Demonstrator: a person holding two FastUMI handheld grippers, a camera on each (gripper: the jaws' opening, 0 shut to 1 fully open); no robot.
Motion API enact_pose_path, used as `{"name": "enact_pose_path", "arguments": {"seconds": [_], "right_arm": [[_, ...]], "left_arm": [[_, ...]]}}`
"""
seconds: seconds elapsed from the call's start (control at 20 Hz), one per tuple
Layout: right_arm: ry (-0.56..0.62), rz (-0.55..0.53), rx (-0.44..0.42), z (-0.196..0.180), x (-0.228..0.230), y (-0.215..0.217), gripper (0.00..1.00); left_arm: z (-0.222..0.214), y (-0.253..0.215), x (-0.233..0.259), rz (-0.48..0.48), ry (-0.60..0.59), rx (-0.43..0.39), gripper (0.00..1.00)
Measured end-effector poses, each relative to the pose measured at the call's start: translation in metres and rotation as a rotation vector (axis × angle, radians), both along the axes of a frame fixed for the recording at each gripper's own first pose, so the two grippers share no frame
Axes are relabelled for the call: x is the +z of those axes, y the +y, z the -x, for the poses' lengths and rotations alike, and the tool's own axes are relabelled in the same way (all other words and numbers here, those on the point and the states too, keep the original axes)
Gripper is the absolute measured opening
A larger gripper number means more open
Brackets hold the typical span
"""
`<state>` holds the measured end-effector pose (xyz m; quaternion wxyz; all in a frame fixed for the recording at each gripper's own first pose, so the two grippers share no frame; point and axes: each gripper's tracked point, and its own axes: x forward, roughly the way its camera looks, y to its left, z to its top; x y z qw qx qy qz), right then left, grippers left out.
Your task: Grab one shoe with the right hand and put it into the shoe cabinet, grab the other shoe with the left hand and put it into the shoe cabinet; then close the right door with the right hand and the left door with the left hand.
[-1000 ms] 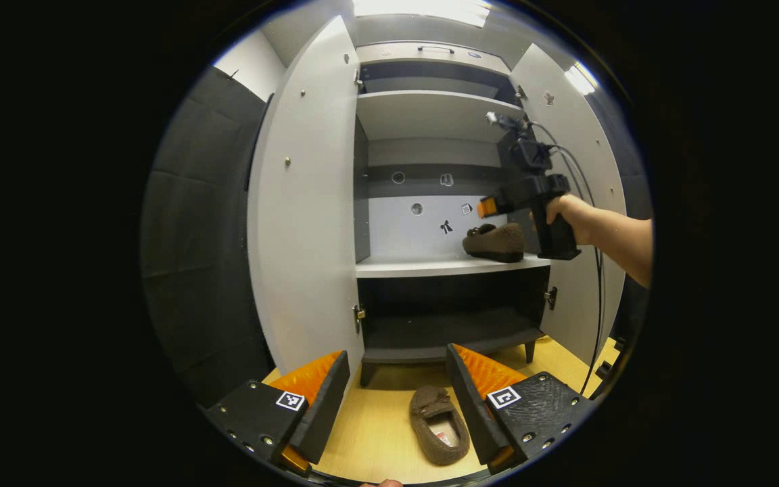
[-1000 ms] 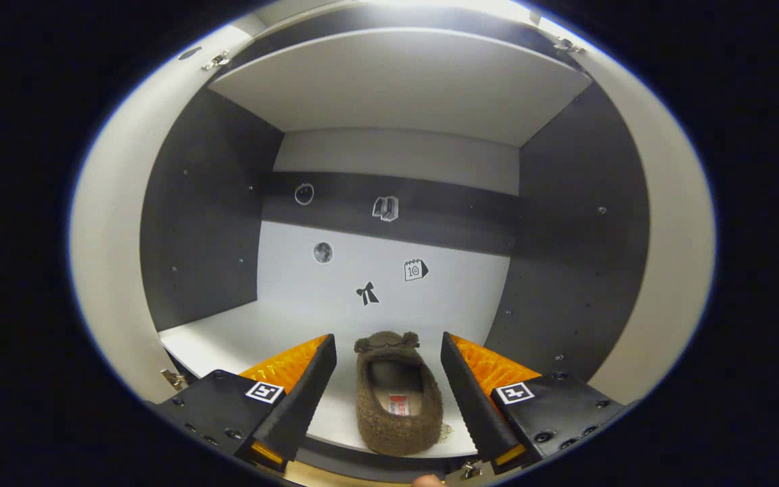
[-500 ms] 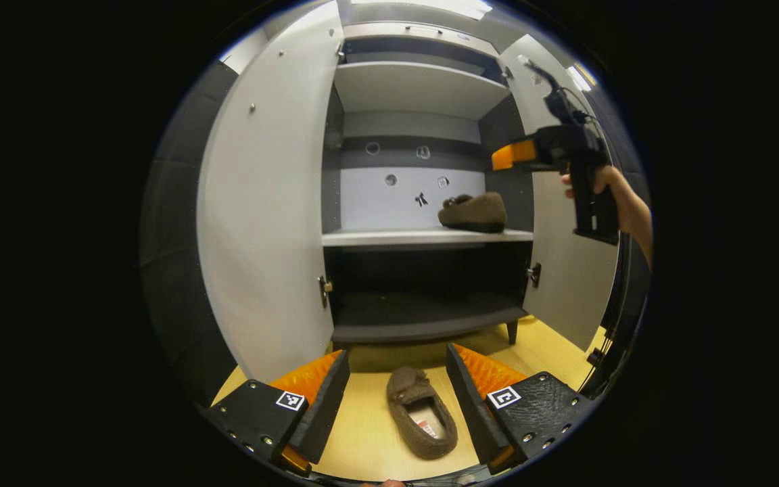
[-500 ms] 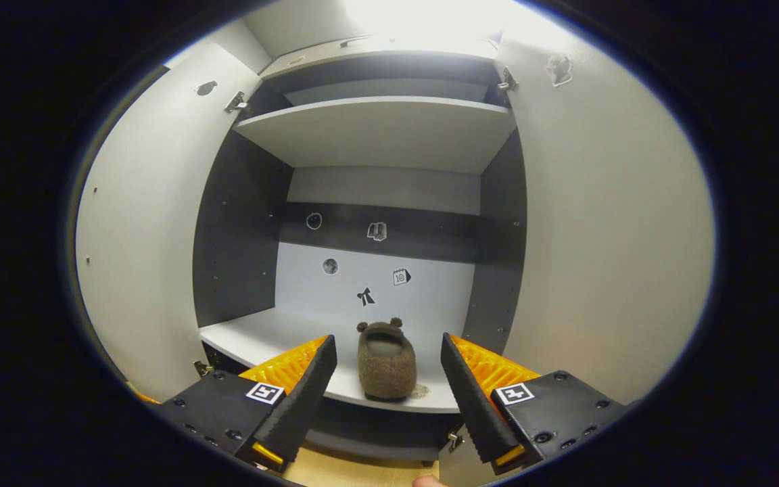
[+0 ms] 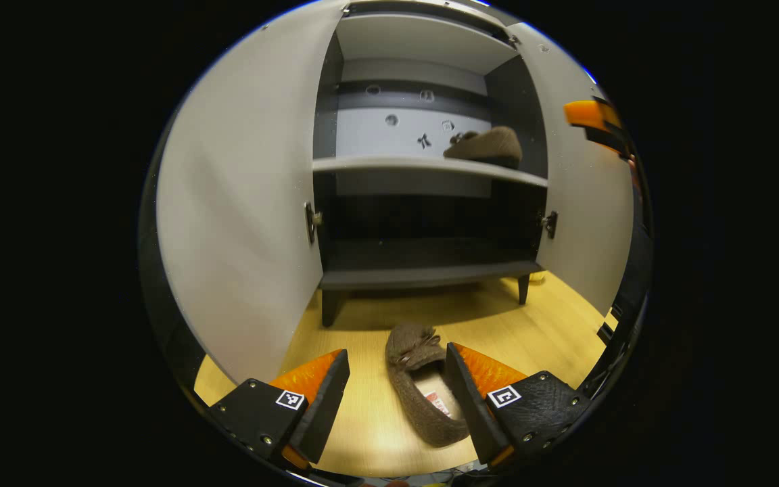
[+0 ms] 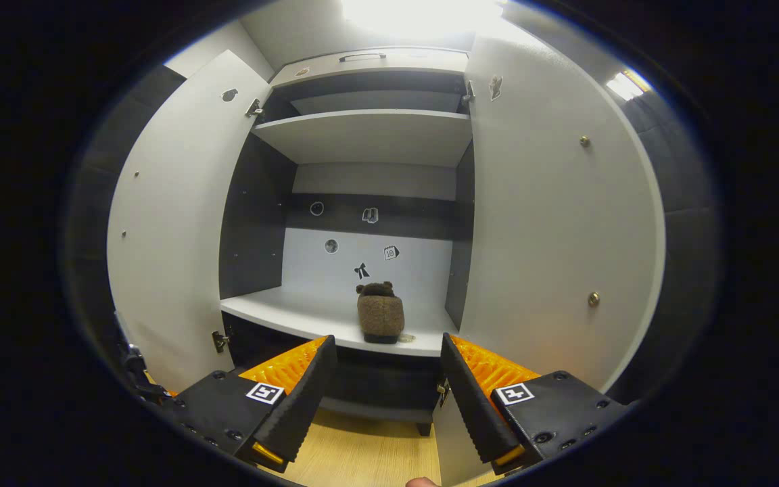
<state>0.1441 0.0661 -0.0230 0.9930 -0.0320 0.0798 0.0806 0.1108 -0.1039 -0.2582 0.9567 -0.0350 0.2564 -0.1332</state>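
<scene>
— Shoe cabinet (image 6: 369, 138): what's inside it?
— One brown fuzzy shoe (image 6: 380, 315) sits on the middle shelf (image 6: 281, 312), toward the right side, heel facing out; the shelf above and the dark bottom compartment (image 5: 423, 253) hold nothing that I can see; small stickers dot the back panel.
— And the doors?
— Both stand wide open; the left door (image 5: 241, 203) and the right door (image 6: 545, 223) swing out to either side.
— Where's the other shoe?
— The second shoe (image 5: 420, 389) lies on the wooden floor (image 5: 552, 331) in front of the cabinet, opening up, toe toward the cabinet.
— The left claw (image 5: 396, 399)?
— Low over the floor, angled downward; jaws spread wide, the shoe lying between them and close against the right-hand finger; I cannot tell whether that finger touches it.
— The right claw (image 6: 389, 396)?
— Level with the middle shelf, pointed at the cabinet from well outside it; jaws wide, holding nothing; the left gripper view catches a bit of it at the far right edge, near the right door.
</scene>
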Motion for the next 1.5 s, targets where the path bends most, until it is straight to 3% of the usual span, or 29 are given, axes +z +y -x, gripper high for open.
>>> {"name": "enact_pose_path", "arguments": {"seconds": [0.2, 0.65, 0.75, 0.95, 1.05, 1.1, 1.2, 1.5], "right_arm": [[0.012, 0.017, 0.0, 0.031, -0.004, 0.0, 0.98], [0.106, -0.009, 0.002, 0.075, -0.028, 0.005, 0.97], [0.113, 0.002, 0.004, 0.08, -0.028, 0.006, 0.98], [0.12, 0.022, 0.001, 0.085, -0.028, 0.007, 0.97], [0.128, 0.023, 0.002, 0.088, -0.03, 0.008, 0.98], [0.131, 0.024, 0.003, 0.089, -0.031, 0.009, 0.98], [0.138, 0.035, 0.001, 0.091, -0.032, 0.008, 0.98], [0.14, 0.039, -0.004, 0.093, -0.03, 0.009, 0.98]], "left_arm": [[-0.001, -0.006, -0.039, -0.001, 0.099, -0.007, 0.79], [-0.011, -0.015, -0.092, -0.101, 0.2, -0.022, 0.79], [-0.013, -0.014, -0.103, -0.086, 0.23, -0.014, 0.76], [-0.004, -0.034, -0.112, -0.041, 0.293, -0.041, 0.55], [-0.007, -0.033, -0.111, -0.077, 0.289, -0.043, 0.29], [-0.008, -0.027, -0.113, -0.097, 0.287, -0.02, 0.27], [-0.012, -0.028, -0.112, -0.088, 0.273, -0.006, 0.04], [-0.019, -0.025, -0.09, -0.045, 0.196, 0.023, 0.0]]}}
